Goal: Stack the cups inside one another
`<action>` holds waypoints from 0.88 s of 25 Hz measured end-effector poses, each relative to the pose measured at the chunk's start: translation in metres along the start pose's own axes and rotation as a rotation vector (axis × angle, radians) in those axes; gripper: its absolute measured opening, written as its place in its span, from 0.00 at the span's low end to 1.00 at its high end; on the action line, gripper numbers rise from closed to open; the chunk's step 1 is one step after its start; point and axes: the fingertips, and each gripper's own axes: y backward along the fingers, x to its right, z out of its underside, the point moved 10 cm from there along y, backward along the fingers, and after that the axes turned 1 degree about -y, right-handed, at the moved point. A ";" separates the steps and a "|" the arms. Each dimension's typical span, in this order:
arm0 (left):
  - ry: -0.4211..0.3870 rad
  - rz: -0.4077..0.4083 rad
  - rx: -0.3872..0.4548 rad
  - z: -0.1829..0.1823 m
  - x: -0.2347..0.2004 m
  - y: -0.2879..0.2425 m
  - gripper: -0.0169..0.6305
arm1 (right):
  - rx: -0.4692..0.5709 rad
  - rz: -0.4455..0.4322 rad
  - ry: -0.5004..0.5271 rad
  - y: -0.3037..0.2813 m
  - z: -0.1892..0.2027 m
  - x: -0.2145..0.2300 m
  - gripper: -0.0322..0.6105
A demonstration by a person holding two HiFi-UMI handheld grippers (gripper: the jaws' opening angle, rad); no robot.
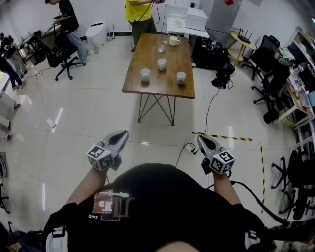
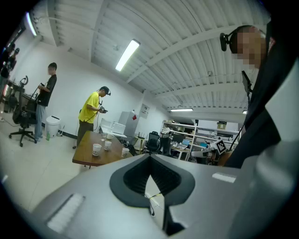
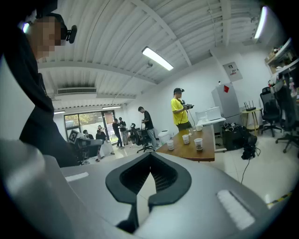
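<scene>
The left hand-held gripper (image 1: pixel 123 134) and right hand-held gripper (image 1: pixel 202 140), jaws together and empty, point toward twelve o'clock, where the bench (image 1: pixel 156 84) carries white cups (image 1: pixel 162 63).

Your head camera: above your chest, looking forward and steeply down; long brown wooden table (image 1: pixel 162 86) far ahead across pale floor (image 1: pixel 98 123). Camera on your left gripper (image 1: pixel 122 135): close behind own jaws, facing near level at same table from afar. Camera on your right gripper (image 1: pixel 203 141): likewise. All three views share table, white cups (image 1: pixel 162 63), person in yellow shirt (image 1: pixel 137 11).
</scene>
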 end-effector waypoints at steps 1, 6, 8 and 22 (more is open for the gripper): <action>-0.013 0.004 0.002 0.002 0.007 -0.005 0.02 | -0.003 -0.002 0.008 0.005 0.000 0.005 0.07; -0.030 0.010 0.004 0.007 0.039 -0.026 0.02 | -0.019 -0.025 0.046 0.024 -0.006 0.023 0.07; -0.024 0.007 0.004 0.011 0.047 -0.032 0.02 | -0.026 -0.039 0.054 0.027 -0.007 0.029 0.07; 0.038 0.020 0.023 0.007 -0.007 -0.071 0.02 | -0.048 -0.052 0.039 -0.032 -0.018 0.052 0.07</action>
